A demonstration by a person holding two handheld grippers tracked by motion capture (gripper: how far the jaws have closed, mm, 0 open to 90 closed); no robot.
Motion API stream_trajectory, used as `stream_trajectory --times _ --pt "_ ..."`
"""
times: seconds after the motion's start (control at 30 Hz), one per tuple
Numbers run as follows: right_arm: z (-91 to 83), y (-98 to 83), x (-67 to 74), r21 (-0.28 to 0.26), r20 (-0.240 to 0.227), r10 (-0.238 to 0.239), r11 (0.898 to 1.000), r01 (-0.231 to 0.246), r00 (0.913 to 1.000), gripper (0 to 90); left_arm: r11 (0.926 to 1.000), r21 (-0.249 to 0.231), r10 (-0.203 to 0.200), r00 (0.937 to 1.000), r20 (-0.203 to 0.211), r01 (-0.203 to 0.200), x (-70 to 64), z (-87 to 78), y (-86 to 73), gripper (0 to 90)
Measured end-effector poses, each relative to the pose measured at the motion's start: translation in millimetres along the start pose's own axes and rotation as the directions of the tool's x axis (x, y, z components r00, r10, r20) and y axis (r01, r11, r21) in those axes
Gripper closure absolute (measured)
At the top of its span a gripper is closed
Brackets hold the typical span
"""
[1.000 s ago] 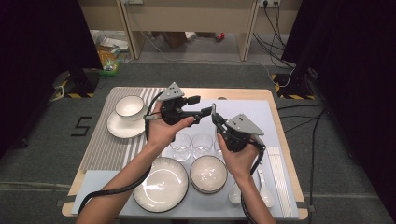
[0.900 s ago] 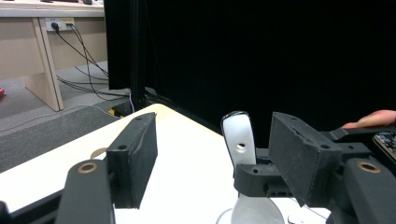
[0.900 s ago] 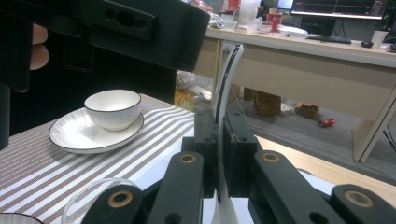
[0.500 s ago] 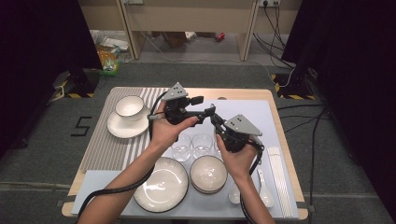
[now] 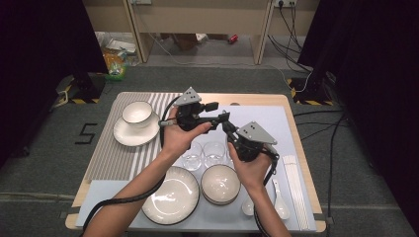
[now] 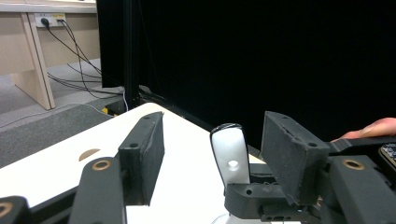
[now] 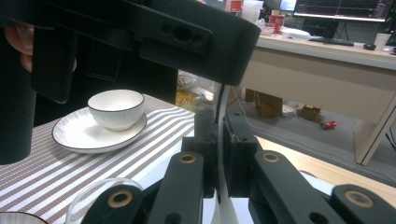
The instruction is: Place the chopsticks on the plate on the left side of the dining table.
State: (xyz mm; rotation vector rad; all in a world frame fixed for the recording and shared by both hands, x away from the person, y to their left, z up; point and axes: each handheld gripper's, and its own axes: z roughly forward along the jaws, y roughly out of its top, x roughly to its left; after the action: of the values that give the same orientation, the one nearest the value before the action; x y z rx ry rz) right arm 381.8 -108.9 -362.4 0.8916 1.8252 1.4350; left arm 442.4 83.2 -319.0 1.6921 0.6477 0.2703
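Above the middle of the table (image 5: 257,101), a person passes a white ceramic spoon with a dark-edged handle (image 6: 229,156) from one tool to the other. The right hand-held gripper (image 7: 218,154) is clenched on the spoon, whose thin white edge stands between its black pads in the right gripper view, apparently gripped near the bowl end so that the handle points up for the taking. The left hand-held gripper (image 6: 219,156) reaches across with its jaws on either side of that handle; they have just been closing on it, yet a gap shows on each side, so the left tool is not yet grasping. Both tools meet in the air over two clear drinking glasses (image 5: 203,154), likely to keep the handover off the crockery. On the striped placemat (image 5: 106,158) a white bowl on a white saucer (image 7: 114,112) waits; nearer the person lie a white plate (image 5: 170,195), a stacked bowl (image 5: 221,183) and two more spoons (image 5: 279,200).
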Motion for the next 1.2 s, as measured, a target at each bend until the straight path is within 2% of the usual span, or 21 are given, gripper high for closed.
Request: stream_trajectory --times 0.5,0.83,1.2 --pt "0.7 -0.6 2.0 -0.002 -0.003 0.004 1.000 -0.004 1.0000 85.9 1.0000 -0.001 0.003 1.0000 0.009 -0.003 -1.0 4.5 -0.8 51.3" --pt "-0.2 0.2 2.2 -0.009 -0.002 0.000 1.000 0.000 1.0000 85.9 0.9997 0.010 -0.024 0.9991 0.035 0.024 -0.2 7.6 -3.2 60.3" --pt "0.7 -0.3 2.0 -0.012 -0.004 -0.003 1.000 0.003 1.0000 85.8 0.9993 0.000 -0.038 0.9978 0.055 0.038 -1.5 7.0 -2.5 71.1"
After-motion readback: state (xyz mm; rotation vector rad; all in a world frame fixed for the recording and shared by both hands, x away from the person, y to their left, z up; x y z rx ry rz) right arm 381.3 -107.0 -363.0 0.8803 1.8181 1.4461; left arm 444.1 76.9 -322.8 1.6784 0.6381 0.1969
